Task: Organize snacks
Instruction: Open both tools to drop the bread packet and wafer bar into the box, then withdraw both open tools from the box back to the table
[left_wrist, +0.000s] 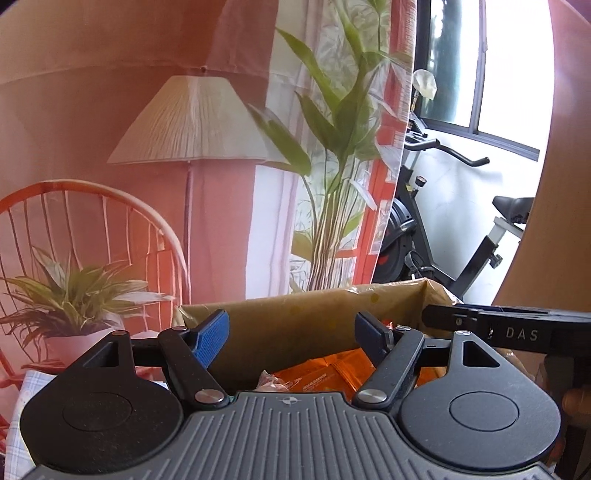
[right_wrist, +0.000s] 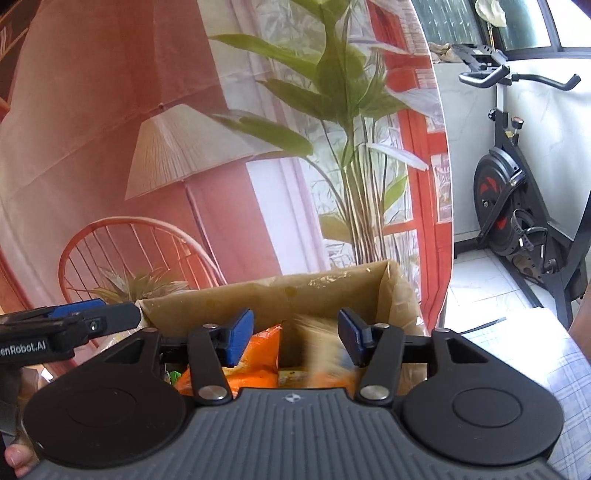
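Observation:
An open cardboard box stands in front of both grippers, with orange snack packs and a clear-wrapped snack inside. My left gripper hangs over the box's near side, open, with nothing between its blue pads. In the right wrist view the same box holds an orange pack. My right gripper is open above it. A blurred tan packet shows between its jaws, close to the right pad; neither pad presses on it. Each gripper's finger reaches into the other's view.
A printed backdrop cloth with a lamp, a chair and plants hangs right behind the box. A black exercise bike stands on the tiled floor at right. Checked cloth covers the surface under the box. A person's thumb shows at lower left.

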